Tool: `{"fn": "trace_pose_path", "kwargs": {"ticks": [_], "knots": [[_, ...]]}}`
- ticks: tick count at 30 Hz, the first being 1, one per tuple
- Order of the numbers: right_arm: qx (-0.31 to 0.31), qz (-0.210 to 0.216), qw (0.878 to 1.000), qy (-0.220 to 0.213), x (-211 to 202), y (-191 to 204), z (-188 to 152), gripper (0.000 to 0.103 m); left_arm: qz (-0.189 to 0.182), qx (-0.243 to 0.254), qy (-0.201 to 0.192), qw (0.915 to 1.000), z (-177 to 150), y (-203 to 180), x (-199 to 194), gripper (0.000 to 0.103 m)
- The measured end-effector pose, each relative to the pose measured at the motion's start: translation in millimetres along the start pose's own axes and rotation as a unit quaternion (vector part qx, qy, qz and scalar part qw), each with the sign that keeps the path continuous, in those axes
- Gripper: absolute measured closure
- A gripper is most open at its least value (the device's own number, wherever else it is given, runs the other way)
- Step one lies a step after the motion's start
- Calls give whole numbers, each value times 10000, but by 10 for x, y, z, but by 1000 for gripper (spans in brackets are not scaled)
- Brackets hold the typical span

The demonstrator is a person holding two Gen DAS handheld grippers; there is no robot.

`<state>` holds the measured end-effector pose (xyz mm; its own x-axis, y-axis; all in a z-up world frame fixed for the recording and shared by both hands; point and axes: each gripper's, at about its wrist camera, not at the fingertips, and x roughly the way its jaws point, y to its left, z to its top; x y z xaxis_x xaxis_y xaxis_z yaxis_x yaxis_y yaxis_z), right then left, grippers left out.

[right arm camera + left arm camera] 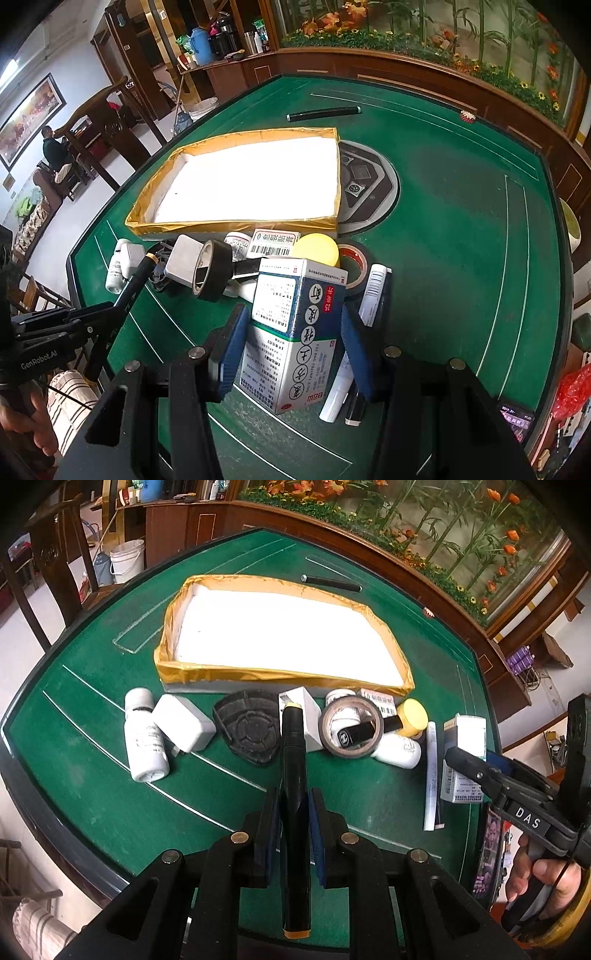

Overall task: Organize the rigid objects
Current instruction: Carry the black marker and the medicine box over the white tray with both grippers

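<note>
My left gripper is shut on a black marker with pale yellow ends, held off the green table and pointing toward the tray. The same marker and left gripper show at the left of the right wrist view. My right gripper has its blue pads against both sides of a white and blue medicine box, shut on it. In the left wrist view that box sits at the right with the right gripper on it. A white tray with a gold taped rim lies behind the items, nothing inside.
In front of the tray lie a white bottle, a white charger, a black mesh piece, a tape roll around a black lipstick, a yellow-capped jar and a white tube. A black pen lies beyond the tray.
</note>
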<state>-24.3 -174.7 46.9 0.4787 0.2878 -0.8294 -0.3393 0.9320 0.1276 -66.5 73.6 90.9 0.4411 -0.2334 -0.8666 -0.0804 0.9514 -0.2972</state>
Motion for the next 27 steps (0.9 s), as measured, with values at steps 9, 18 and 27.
{"fn": "trace_pose_path", "kwargs": {"ticks": [9, 18, 27], "knots": [[-13, -24, 10000, -73, -9, 36, 78, 54, -44, -41, -199, 9998, 208, 28, -73, 87], [-113, 116, 9990, -408, -115, 249, 263, 54, -151, 43, -273, 9995, 465, 63, -54, 87], [292, 322, 9981, -428, 52, 346, 512, 53, -220, 154, -246, 9993, 843, 125, 53, 87]]}}
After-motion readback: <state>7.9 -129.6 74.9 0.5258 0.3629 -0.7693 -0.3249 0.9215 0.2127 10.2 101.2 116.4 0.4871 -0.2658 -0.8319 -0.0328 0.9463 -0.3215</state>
